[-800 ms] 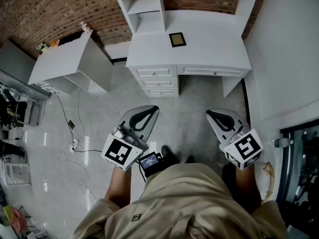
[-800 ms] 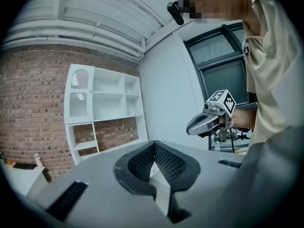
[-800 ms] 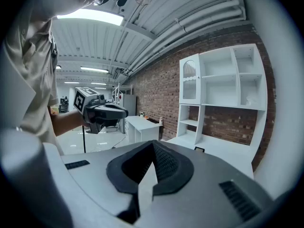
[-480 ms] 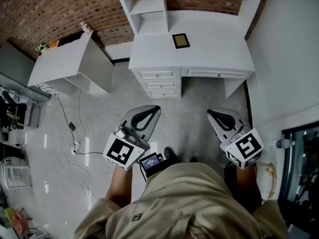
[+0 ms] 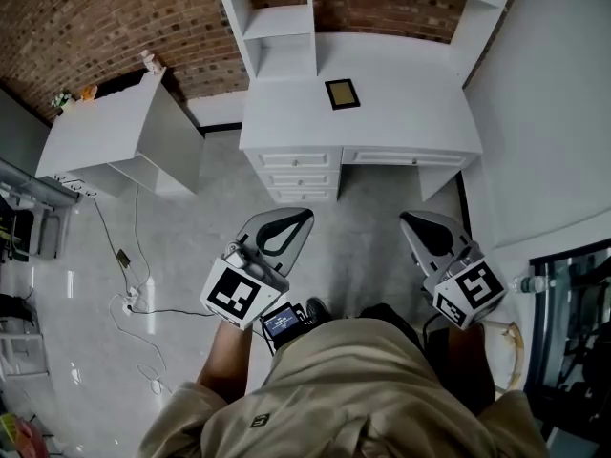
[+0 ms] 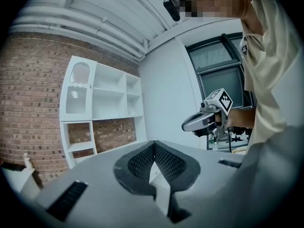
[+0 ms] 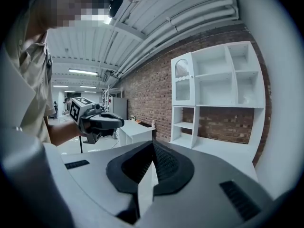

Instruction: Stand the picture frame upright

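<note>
Head view: picture frame [image 5: 343, 93] flat on the white desk [image 5: 401, 127], well apart from left gripper [image 5: 291, 225] and right gripper [image 5: 416, 225] low over the floor. Left gripper view: jaws together, nothing between. Right gripper view: likewise closed, empty.

Picture frame [image 5: 342, 93]: flat on desk [image 5: 410, 127], towards its rear.
Shelf unit [image 5: 277, 27]: on desk, rear left.
Drawers [image 5: 298, 165]: under desk, left side.
Cabinet [image 5: 115, 127]: left of desk.
Brick wall [image 5: 86, 22]: behind both.
</note>
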A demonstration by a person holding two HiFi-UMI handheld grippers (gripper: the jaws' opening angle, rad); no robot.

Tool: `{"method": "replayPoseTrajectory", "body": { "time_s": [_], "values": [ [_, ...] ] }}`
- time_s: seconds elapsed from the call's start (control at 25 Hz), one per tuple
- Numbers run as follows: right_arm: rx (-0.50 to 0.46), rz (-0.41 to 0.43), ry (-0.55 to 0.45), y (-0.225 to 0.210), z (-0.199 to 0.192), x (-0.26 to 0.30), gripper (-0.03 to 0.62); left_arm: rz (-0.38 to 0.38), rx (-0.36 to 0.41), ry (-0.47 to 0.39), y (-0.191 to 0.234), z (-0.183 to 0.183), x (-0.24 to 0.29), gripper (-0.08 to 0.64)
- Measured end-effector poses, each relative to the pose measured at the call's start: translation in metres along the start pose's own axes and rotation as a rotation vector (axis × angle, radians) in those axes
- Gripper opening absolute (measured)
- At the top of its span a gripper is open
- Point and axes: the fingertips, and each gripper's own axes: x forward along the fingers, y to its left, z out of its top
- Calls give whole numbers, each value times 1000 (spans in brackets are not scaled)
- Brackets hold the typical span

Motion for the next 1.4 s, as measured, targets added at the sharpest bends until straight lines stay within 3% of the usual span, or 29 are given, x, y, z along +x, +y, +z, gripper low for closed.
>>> {"method": "replayPoseTrajectory", "body": {
  "time_s": [0.48,0.92,1.4],
  "values": [
    [39,23,37,-95,-21,46,3,45,-45,51,49,-22,78,6],
    [34,155,26,-251,-23,87,3,150,-16,129,93,-6,224,6],
    [88,205,44,-319,-34,127,3,172,-28,189,138,-8,293,6]
  ]
}}
